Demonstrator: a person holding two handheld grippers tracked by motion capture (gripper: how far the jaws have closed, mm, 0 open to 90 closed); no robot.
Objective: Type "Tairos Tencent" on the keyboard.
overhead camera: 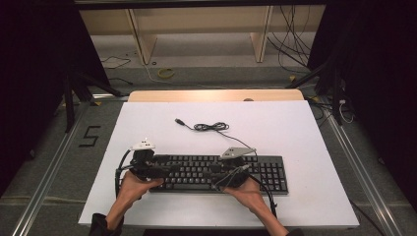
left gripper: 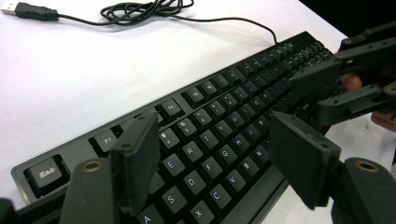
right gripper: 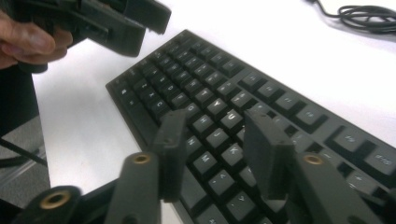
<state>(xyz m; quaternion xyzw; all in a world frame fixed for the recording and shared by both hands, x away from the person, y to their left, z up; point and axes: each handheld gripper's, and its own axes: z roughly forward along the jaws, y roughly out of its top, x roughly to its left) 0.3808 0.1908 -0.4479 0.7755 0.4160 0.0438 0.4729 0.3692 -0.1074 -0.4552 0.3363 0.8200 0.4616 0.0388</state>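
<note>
A black keyboard (overhead camera: 268, 172) lies along the near side of the white table top (overhead camera: 295, 128). Its thin black cable (overhead camera: 211, 127) is coiled behind it and ends in a loose USB plug (overhead camera: 180, 121). My left gripper (overhead camera: 166, 169) hovers over the keyboard's left end and points right. In the left gripper view its jaws (left gripper: 215, 130) stand open above the letter keys (left gripper: 224, 107), with nothing between them. My right gripper (overhead camera: 214, 173) points left over the middle keys. In the right gripper view it stands open (right gripper: 215, 119) just above the keys (right gripper: 196, 70), holding nothing.
The two grippers face each other closely over the keyboard; the right gripper (left gripper: 327, 88) shows in the left gripper view and the left gripper (right gripper: 130, 23) in the right one. Beyond the table's wooden back edge (overhead camera: 216, 95) are floor cables (overhead camera: 295, 54) and shelf legs (overhead camera: 142, 39).
</note>
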